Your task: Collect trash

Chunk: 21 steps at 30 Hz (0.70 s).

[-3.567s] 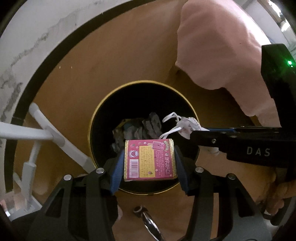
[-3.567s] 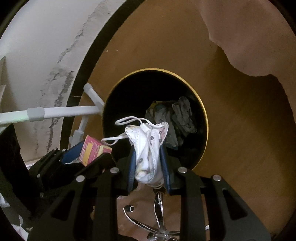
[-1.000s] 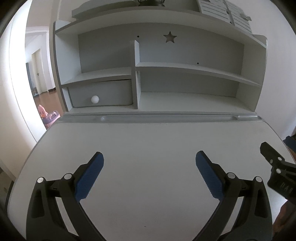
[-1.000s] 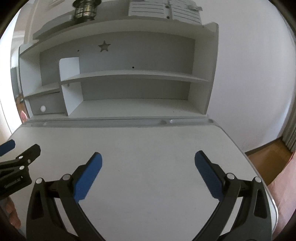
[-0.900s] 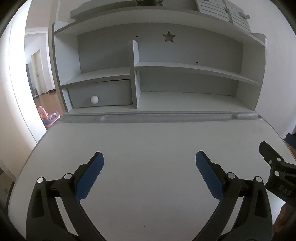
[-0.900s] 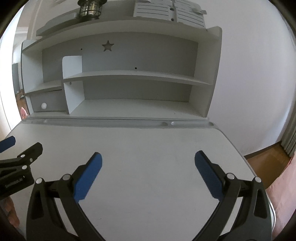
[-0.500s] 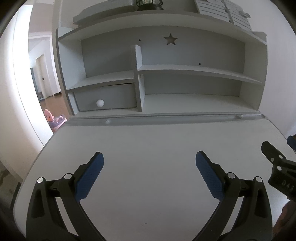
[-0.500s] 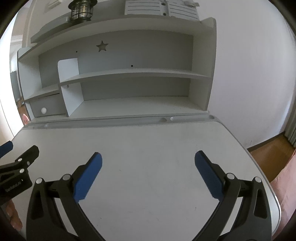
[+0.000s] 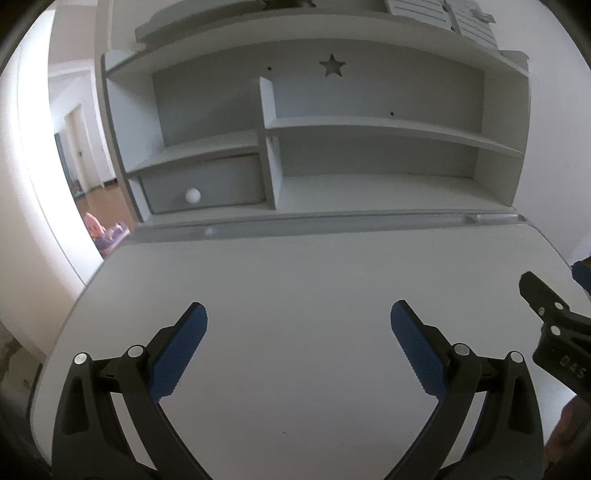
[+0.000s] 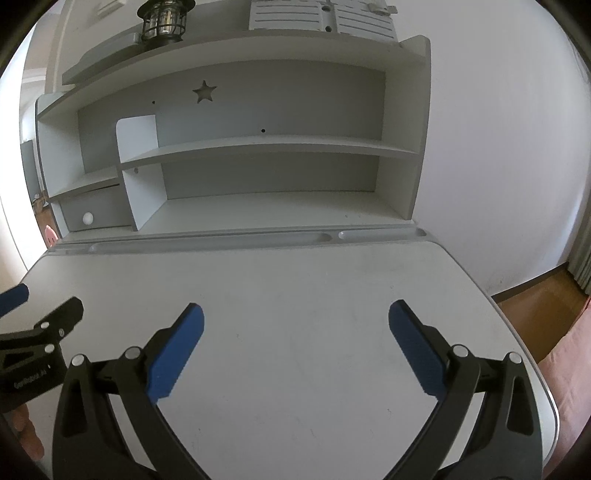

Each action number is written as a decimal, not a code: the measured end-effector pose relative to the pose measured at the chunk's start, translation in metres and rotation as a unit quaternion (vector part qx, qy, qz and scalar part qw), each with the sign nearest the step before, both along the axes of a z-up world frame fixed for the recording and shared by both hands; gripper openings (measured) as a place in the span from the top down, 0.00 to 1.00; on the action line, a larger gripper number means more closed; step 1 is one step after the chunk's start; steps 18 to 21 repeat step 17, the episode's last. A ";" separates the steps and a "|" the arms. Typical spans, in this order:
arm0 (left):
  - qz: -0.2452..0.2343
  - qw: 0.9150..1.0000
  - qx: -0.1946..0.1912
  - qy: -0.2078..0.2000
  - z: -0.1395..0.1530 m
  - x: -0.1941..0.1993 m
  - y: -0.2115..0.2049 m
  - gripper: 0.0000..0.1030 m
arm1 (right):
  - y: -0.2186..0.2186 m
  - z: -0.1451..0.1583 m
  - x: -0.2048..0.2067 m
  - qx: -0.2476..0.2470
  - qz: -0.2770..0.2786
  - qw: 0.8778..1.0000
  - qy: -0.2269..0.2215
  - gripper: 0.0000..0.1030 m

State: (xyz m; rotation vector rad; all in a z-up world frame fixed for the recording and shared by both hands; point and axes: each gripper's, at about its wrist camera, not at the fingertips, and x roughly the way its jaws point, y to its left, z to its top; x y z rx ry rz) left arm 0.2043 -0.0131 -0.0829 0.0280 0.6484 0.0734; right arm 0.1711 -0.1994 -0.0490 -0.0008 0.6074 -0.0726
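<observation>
My left gripper (image 9: 298, 314) is open wide and empty above the white desk top (image 9: 295, 273). My right gripper (image 10: 295, 314) is also open wide and empty above the same desk (image 10: 314, 280). The right gripper's tip shows at the right edge of the left wrist view (image 9: 546, 314), and the left gripper's tip at the left edge of the right wrist view (image 10: 44, 328). No trash and no bin is in view.
A grey-white shelf unit (image 9: 369, 129) stands at the back of the desk with a small drawer (image 9: 203, 188) and a pen groove (image 10: 221, 240). A lantern (image 10: 162, 18) sits on top. Wood floor (image 10: 535, 299) lies right of the desk; a pink toy (image 9: 99, 229) lies left.
Both grippers, earlier shut on a pink box and a white mask over a bin, are now open and empty over the desk. In the last second the views shifted only slightly.
</observation>
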 end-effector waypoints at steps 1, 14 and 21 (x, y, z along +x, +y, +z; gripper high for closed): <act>-0.003 1.000 -0.002 0.004 -0.001 0.001 0.000 0.06 | 0.000 0.000 0.000 -0.001 0.000 1.000 0.000 0.06; -0.011 0.996 -0.019 0.090 -0.024 0.029 0.015 0.06 | 0.006 -0.011 0.011 -0.012 0.000 0.998 0.053 0.06; -0.013 0.994 -0.013 0.103 -0.031 0.033 0.014 0.06 | 0.007 -0.012 0.011 -0.015 -0.004 0.998 0.054 0.06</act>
